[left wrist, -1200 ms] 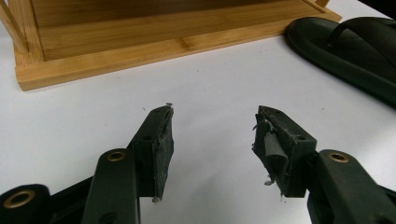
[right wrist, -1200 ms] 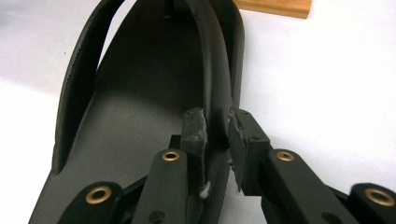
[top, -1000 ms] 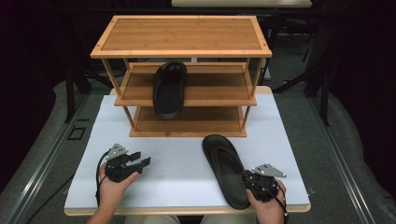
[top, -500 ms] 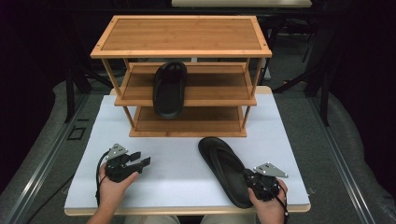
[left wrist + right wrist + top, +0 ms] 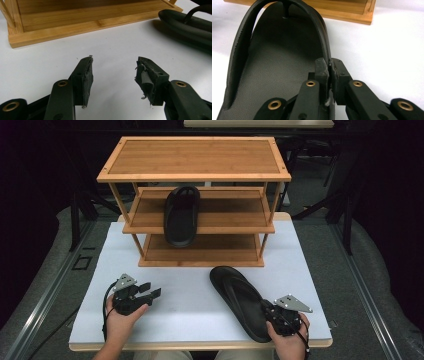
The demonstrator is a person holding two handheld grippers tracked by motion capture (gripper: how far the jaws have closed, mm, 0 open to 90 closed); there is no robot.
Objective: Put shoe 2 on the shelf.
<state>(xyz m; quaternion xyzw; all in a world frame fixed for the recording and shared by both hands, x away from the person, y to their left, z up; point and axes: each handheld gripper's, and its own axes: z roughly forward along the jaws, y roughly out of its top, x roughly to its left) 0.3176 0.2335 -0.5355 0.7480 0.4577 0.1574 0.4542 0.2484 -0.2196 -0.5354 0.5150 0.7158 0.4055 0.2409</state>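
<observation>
A black flip-flop [image 5: 239, 299] lies on the white table, toe toward the rack. My right gripper [image 5: 271, 312] sits at its heel end, near the table's front right. In the right gripper view, this gripper [image 5: 329, 67] is shut on the right side of the flip-flop's strap [image 5: 322, 37], above the sole [image 5: 277, 65]. My left gripper [image 5: 153, 290] rests at the front left, open with nothing between its fingers; in its own view the left gripper [image 5: 113, 72] stands over bare table, the flip-flop [image 5: 190, 26] off to the right. A second black flip-flop [image 5: 181, 215] sits on the rack's middle shelf.
A three-tier bamboo shoe rack [image 5: 195, 157] stands at the back of the table, its bottom shelf [image 5: 75, 22] just ahead of the left gripper. White tabletop [image 5: 190, 290] lies between the two hands. The table's front edge is close under both hands.
The flip-flop's toe end has swung slightly to the left on the table. The left hand and its gripper have kept still.
</observation>
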